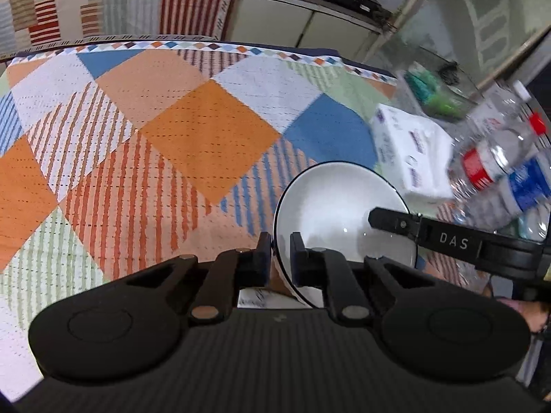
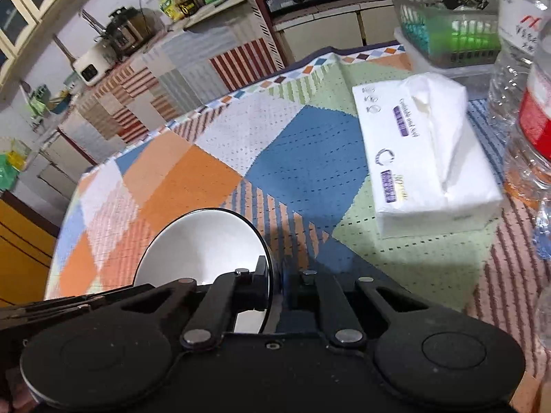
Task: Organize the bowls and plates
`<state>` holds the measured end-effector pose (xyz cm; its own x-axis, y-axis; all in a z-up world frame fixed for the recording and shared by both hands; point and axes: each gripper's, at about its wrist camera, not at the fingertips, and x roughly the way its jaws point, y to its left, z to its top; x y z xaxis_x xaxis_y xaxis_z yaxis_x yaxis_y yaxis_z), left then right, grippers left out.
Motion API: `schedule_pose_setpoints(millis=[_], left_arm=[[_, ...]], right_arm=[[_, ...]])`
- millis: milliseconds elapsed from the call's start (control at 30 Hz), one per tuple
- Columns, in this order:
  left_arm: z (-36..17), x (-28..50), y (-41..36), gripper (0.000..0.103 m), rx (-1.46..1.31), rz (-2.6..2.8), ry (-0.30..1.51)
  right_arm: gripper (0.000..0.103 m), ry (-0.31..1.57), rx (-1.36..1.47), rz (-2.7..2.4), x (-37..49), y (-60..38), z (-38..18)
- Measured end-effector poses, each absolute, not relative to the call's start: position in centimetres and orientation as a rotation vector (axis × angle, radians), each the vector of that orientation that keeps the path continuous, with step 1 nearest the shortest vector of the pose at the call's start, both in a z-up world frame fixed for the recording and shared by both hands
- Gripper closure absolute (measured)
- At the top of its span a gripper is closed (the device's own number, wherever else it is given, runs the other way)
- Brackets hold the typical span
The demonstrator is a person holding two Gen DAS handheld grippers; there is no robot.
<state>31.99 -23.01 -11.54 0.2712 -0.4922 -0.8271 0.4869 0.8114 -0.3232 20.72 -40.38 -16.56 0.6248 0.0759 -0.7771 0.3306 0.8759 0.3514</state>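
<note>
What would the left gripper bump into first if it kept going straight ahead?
Left gripper is already clamped on the rim of the white bowl with a dark edge. Straight beyond, probably the patchwork tablecloth, though depth is hard to judge.

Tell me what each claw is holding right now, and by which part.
Both hold the same white bowl by its rim: the left claw pinches the left edge, and the right claw pinches the opposite right edge.

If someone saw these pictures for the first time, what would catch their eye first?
Most striking is the white bowl, its rim pinched by both the left gripper and the right gripper over the bright patchwork tablecloth. Beyond it lie a white tissue pack and clear plastic bottles.
</note>
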Motion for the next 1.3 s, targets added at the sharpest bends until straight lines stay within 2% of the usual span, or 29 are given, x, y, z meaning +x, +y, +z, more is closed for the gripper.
schedule_pose_setpoints(millis=[433,733,1000,1300], left_arm=[[-4.9,25.2,-21.6,0.093,0.112,-0.797,1.156],[-2.4,19.7,-20.4,0.093,0.121,-0.792,1.196],[-2.3,15.3,-19.7,0.093,0.132,-0.779,1.228],[-4.8,13.0,-19.3,0.093,0.071,-0.784,1.301]], right_arm=[[0.092,0.84,0.511,-0.046,12.8,-40.0,-12.0],[0.092,0.876,0.477,0.037,7.8,-38.5,-10.2],[0.092,0.893,0.434,0.076,4.3,-37.8,-10.0],[0.092,0.928,0.397,0.1,1.6,-37.7,-11.2]])
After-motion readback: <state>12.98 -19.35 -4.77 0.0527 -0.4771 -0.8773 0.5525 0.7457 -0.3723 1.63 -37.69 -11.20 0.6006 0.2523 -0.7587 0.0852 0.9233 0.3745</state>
